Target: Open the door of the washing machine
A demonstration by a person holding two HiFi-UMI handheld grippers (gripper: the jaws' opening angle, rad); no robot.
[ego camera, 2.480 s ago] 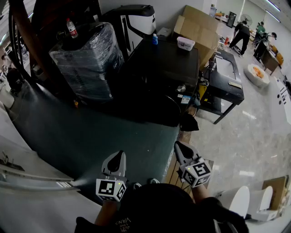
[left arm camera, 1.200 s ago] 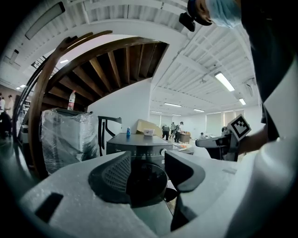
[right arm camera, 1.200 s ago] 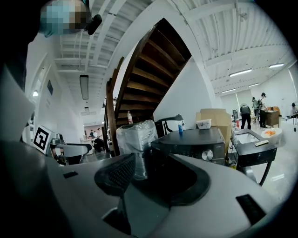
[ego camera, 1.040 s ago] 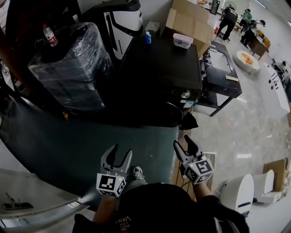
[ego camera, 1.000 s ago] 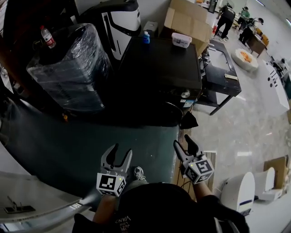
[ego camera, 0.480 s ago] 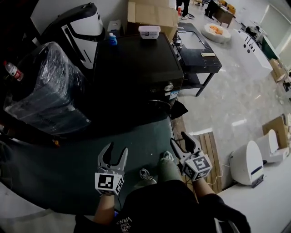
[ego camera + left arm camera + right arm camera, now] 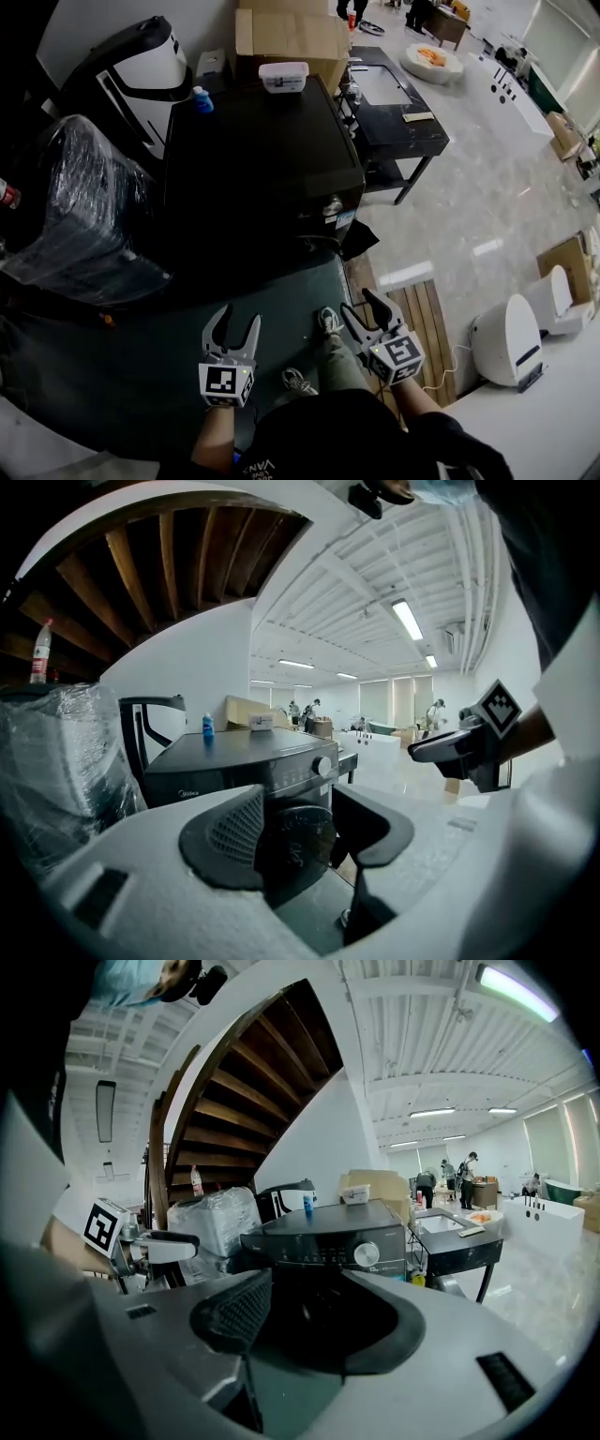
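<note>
- washing machine (image 7: 258,159): dark front-loader standing ahead of the person, between a plastic-wrapped appliance (image 7: 80,206) and a black side table (image 7: 394,103).
- door (image 7: 298,832): round and dark, on the machine's front face, below and left of the control knob (image 7: 324,767). It looks shut and flush, but the front is dim, so this is not certain.
- left gripper (image 7: 234,330): jaws wide apart with nothing between them. It is held over the green floor mat (image 7: 141,347), pointing at the machine and well apart from it. In the left gripper view the door sits framed in the gap between the jaws, with no contact.
- right gripper (image 7: 364,317): jaws also wide apart and empty. It is level with the left one, near the mat's edge and just beside the wooden slatted board (image 7: 422,319). It also faces the machine's front and is clear of it.
- On the machine's top, at the far edge: a blue bottle (image 7: 199,99) and a white lidded container (image 7: 283,77). A cardboard box (image 7: 286,33) stands behind them.
- The person's shoes (image 7: 329,322) are on the mat between the two grippers.
</note>
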